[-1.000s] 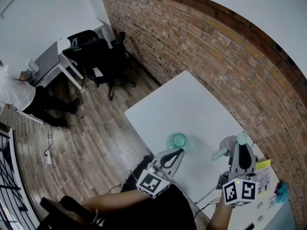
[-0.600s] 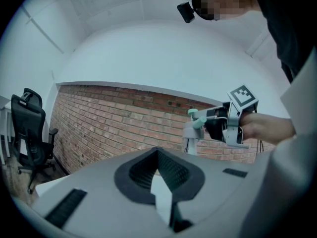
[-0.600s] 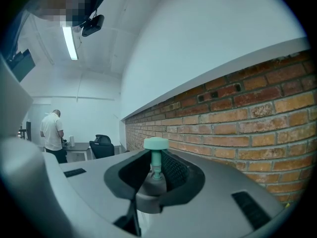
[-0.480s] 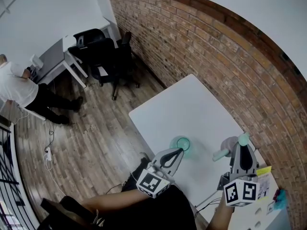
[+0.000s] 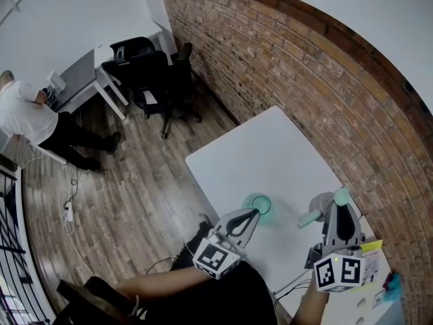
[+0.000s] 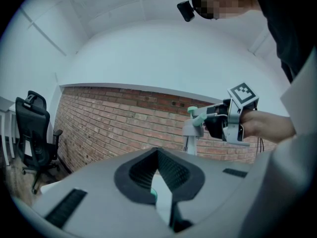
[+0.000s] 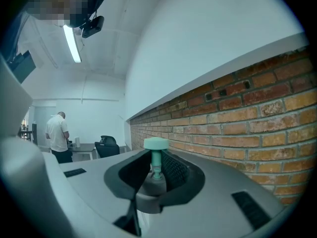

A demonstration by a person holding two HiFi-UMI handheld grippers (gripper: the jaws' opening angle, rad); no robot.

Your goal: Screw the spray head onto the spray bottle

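The translucent green spray bottle stands on the white table, seen from above. My left gripper is shut, with its tips at the bottle's near side. In the left gripper view only a teal sliver of the bottle shows past the closed pads. My right gripper is shut on the grey spray head, to the right of the bottle and above the table. The head's teal nozzle points left. In the right gripper view a teal knob rises between the pads. The spray head also shows in the left gripper view.
A brick wall runs along the table's far side. Papers and a teal item lie at the table's right end. Black office chairs, a desk and a person are far off on the wooden floor.
The view has shifted a little across the room, and both grippers have drifted slightly over the table, the left one nearer the bottle. Neither grip has changed.
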